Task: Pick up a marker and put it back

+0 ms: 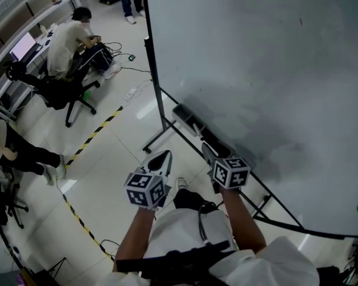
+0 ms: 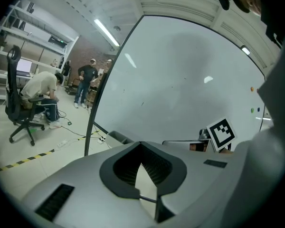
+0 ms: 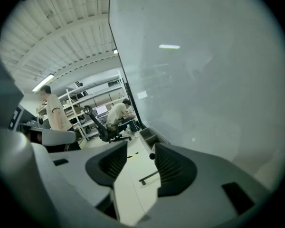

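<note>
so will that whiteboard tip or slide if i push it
Probably wobbles: the whiteboard is a big panel on a thin frame. Its foot juts out, so tipping seems unlikely; on the glossy floor it may slide.

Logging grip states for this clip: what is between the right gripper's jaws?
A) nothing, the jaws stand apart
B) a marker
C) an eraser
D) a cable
A: in the right gripper view, the right gripper has its jaws well apart with nothing between the pads.
</note>
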{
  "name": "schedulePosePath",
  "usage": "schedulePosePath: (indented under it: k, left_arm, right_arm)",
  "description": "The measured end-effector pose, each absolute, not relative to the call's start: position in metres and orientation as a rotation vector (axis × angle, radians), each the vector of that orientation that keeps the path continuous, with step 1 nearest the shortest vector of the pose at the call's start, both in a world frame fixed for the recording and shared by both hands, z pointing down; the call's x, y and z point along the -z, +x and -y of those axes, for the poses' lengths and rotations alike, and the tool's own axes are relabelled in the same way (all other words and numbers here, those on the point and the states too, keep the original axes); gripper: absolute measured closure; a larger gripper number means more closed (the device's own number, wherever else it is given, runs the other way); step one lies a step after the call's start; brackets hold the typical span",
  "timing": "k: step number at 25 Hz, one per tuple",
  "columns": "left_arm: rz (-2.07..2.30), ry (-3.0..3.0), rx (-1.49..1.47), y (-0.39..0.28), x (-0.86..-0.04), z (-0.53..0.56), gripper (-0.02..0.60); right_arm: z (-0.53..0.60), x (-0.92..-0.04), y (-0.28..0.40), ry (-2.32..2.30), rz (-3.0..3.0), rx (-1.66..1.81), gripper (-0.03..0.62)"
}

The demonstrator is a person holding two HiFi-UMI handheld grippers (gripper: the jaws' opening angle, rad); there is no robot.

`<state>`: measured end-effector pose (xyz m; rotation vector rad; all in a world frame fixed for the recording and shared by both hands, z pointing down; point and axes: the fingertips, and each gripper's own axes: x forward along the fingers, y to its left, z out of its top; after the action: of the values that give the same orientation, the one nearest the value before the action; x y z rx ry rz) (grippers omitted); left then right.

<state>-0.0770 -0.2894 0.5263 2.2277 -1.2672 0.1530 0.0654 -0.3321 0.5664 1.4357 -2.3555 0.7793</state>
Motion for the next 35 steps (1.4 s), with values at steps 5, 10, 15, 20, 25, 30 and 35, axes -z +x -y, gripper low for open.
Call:
schedulePosePath:
  k: [5, 10, 15, 20, 25, 30, 35]
  left_arm:
    - [1.244, 2.223, -0.169, -0.071, -0.533, 0.310, 0.584]
    - [1.234, 2.211, -0.181, -0.068, -0.539, 0.325, 0.584]
    - [1.234, 2.190, -0.191, -0.069, -0.544, 0.331, 0.584]
    - [1.232, 2.172, -0.200, -0.069, -0.552, 0.334, 0.584]
    - [1.241, 2.151, -0.205, -0.072, -0.557, 0.337, 0.584]
    - [1.246, 2.137, -0.204, -0.074, -0.562, 0.338, 0.584]
    - [1.251, 2.132, -0.199, -0.076, -0.562, 0.339, 0.584]
  right_arm:
    - [0.358, -0.597, 0.058, 1.407, 2.267, -0.757, 0.373]
    - [0.378, -0.631, 0.050, 1.358, 2.193, -0.761, 0.371]
    - [0.389, -0.645, 0.047, 1.335, 2.147, -0.777, 0.372]
    - [0.394, -0.657, 0.043, 1.308, 2.144, -0.795, 0.376]
    - [0.397, -0.663, 0.040, 1.286, 2.131, -0.824, 0.405]
    - [0.399, -0.668, 0.037, 1.272, 2.134, -0.846, 0.445]
    - [0.402, -0.668, 0.037, 1.274, 2.137, -0.851, 0.485]
